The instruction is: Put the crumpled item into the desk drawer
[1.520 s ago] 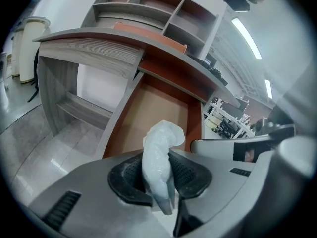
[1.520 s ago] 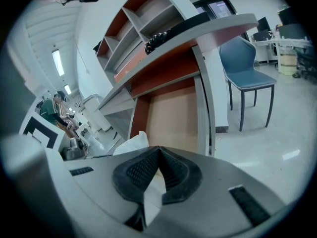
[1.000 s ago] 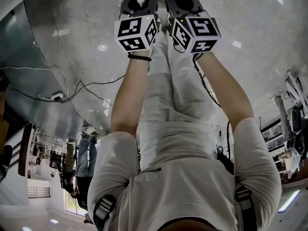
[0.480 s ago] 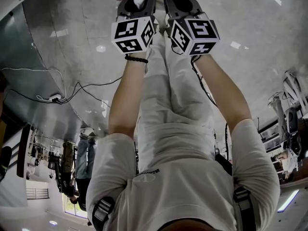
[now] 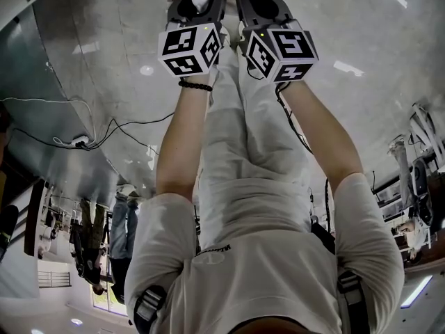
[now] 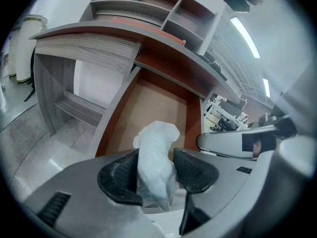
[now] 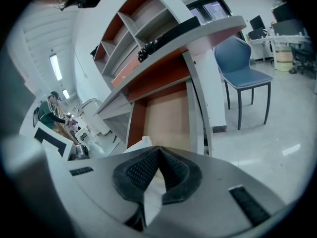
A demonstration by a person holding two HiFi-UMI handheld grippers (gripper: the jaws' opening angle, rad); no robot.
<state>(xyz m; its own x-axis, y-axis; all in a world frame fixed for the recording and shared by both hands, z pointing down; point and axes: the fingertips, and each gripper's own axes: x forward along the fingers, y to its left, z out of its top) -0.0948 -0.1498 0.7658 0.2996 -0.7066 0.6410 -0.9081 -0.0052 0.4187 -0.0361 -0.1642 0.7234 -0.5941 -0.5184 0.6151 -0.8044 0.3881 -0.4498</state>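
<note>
My left gripper (image 6: 156, 156) is opening around the crumpled white wad (image 6: 157, 135) at the open desk drawer (image 6: 151, 105); my right gripper (image 7: 158, 151) hangs alongside, jaws closed.

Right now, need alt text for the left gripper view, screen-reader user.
The left gripper is opening its jaws around a crumpled white item that stands between them, over an open desk drawer with a brown bottom. The right gripper shows at the right edge; desk shelves rise behind.
</note>
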